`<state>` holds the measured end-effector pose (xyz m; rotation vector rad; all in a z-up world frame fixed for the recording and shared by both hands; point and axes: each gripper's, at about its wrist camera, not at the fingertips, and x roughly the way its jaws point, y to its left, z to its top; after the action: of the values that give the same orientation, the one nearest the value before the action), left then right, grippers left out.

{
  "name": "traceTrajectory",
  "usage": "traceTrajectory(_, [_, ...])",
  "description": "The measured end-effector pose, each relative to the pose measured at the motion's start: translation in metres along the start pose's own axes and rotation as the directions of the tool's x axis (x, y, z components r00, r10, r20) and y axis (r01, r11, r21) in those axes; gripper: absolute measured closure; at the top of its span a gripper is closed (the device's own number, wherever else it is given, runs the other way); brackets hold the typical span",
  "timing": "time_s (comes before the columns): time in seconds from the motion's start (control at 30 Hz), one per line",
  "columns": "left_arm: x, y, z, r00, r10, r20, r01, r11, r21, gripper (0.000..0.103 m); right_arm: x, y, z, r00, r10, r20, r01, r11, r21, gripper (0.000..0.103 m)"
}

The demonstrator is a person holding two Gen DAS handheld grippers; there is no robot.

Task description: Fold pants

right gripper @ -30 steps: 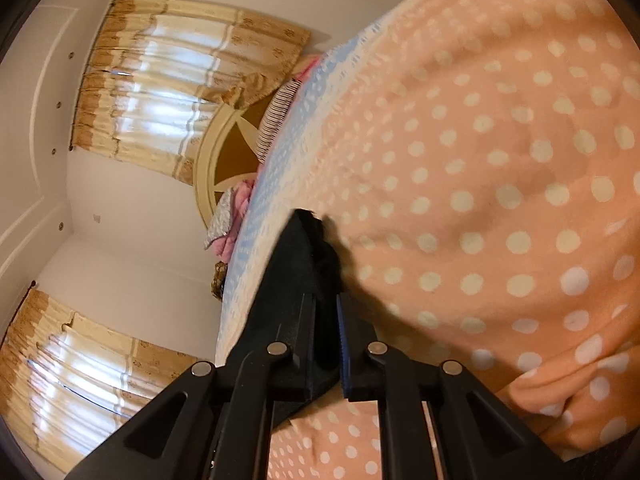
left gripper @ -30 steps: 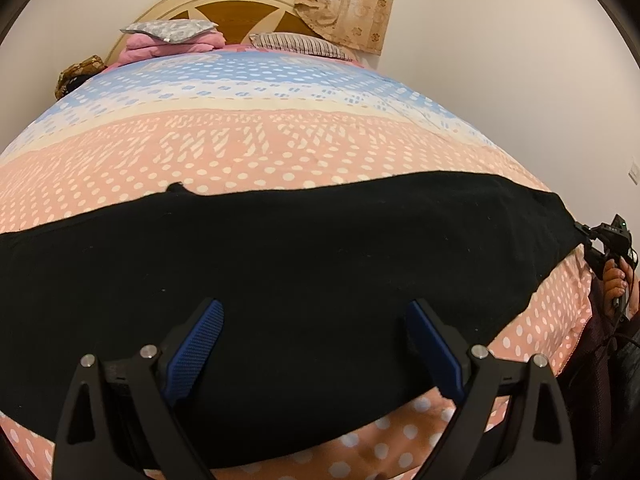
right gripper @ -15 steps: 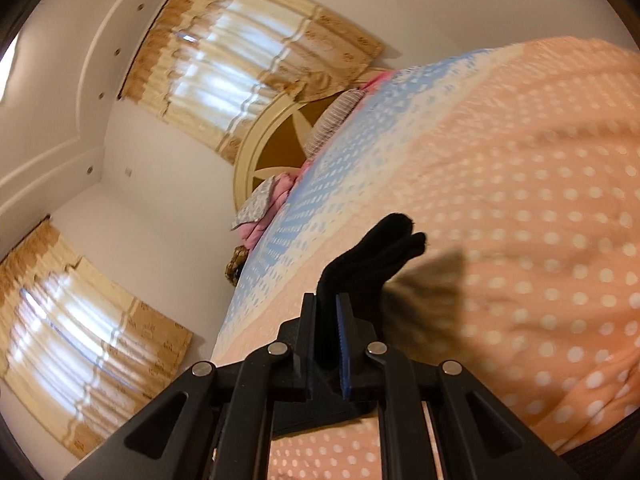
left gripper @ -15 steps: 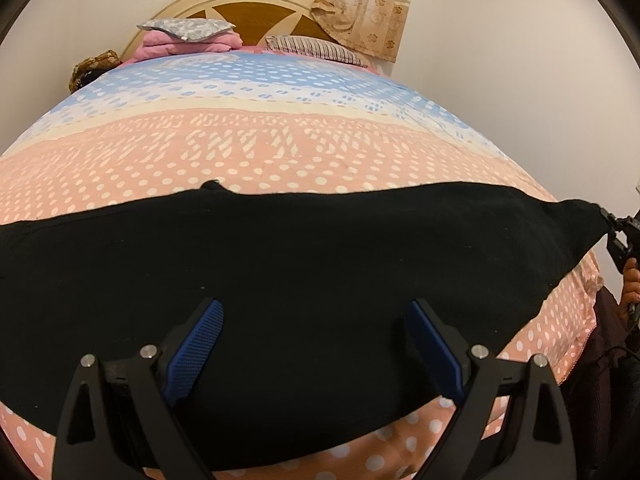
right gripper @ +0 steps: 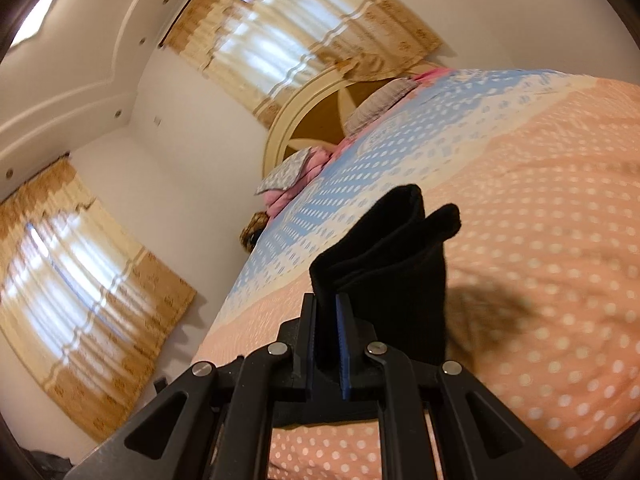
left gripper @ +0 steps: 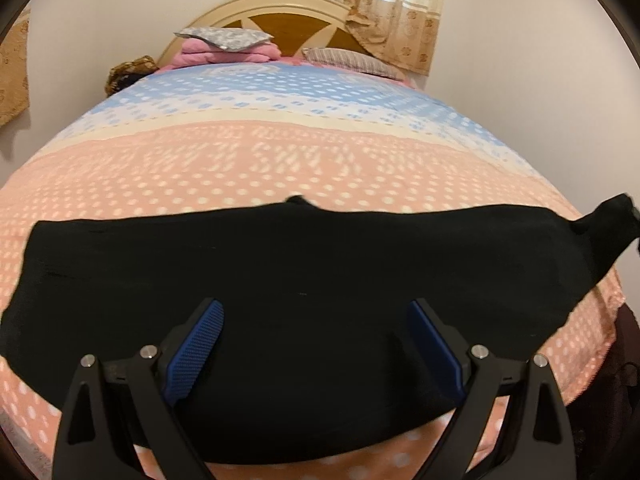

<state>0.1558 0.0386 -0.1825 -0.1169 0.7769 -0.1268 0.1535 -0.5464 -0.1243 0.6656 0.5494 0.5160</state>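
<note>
Black pants [left gripper: 280, 272] lie spread left to right across the near part of the bed. My left gripper [left gripper: 314, 344] is open and empty, its blue pads hovering over the pants' near middle. My right gripper [right gripper: 326, 320] is shut on the right end of the pants [right gripper: 384, 256] and holds that end lifted off the bed. The lifted end shows at the far right in the left wrist view [left gripper: 608, 220]. The fabric folds over above the shut fingers.
The bed has a pink and blue dotted cover [left gripper: 280, 152]. Pillows and a pink folded blanket [left gripper: 228, 50] lie at the wooden headboard [left gripper: 280, 12]. Curtains [right gripper: 280, 28] hang behind. The bed's right edge [left gripper: 600, 344] drops off near a dark bag.
My right gripper has lifted the pants' right end higher off the bed. The left gripper has drawn back and tilted up a little, staying open.
</note>
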Motion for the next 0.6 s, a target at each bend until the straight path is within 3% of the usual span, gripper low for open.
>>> traceTrajectory(0.1, [0.001,0.012,0.001,1.000,0.024,0.002,-0.024,0.999,-0.027,0.007,0.007,0.018,-0.004,0.999,0.008,-0.036,-0.010,0.999,-0.052,0.094])
traceTrajectory(0.2, [0.002,0.022,0.000,0.999,0.038,-0.003,-0.038,0.998,-0.045,0.007,0.008,0.043,-0.006,0.997,-0.035,-0.061,0.027,0.991,-0.131,0.094])
traceTrajectory(0.6, [0.005,0.012,-0.003,1.000,0.026,-0.015,-0.026,0.999,-0.020,0.007,0.029,0.093,-0.018,0.992,0.074,-0.100,-0.090,0.982,-0.166,0.094])
